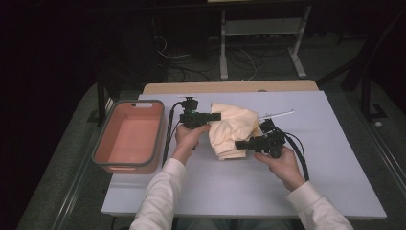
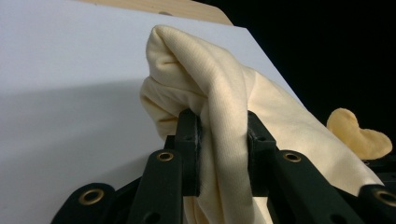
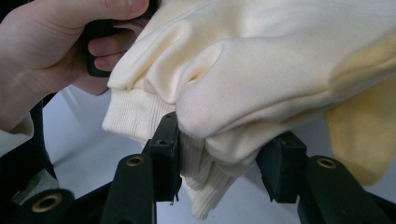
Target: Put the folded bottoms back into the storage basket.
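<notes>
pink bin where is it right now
In the high view the pink bin sits at the white table's left edge, just left of the left tool, apart from the cream garment.

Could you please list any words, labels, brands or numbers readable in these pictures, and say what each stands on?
None: no readable text in any view.
The cream garment is plain, with no label or print in sight.
The bin bears no marking.
The table is blank.
The left tongs and right tongs carry no brand or number.
</notes>
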A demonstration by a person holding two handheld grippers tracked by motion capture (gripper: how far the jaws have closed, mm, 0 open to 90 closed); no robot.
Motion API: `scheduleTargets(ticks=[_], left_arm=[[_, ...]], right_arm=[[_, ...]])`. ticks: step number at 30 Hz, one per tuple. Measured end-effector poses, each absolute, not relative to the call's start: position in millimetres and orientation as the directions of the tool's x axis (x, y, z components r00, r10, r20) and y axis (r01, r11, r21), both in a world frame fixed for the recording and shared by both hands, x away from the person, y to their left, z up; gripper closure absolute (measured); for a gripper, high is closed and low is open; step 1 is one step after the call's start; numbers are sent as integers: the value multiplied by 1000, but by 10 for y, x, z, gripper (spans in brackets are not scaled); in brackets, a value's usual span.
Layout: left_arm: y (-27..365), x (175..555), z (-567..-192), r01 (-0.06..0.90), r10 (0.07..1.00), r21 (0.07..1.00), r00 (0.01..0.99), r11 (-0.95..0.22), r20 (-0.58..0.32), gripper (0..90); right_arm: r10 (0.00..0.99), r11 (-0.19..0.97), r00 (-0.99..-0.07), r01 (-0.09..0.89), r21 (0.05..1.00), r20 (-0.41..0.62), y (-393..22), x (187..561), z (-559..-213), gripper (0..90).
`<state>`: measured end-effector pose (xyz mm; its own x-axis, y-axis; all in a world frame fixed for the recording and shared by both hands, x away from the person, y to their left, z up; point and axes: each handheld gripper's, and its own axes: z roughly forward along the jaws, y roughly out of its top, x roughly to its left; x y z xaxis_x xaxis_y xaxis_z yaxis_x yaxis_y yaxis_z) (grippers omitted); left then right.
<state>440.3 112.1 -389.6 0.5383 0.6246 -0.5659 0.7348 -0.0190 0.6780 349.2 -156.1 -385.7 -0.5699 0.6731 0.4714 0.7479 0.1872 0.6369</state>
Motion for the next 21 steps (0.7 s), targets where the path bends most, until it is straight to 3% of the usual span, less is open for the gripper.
scheduleTargets(ticks=[21], left_arm=[[1381,4325,-3477,691,641,723,559,-10,-526,719]], right_arm=[[658,208,-611,710,673,441,-1317,3506,-3531,535]])
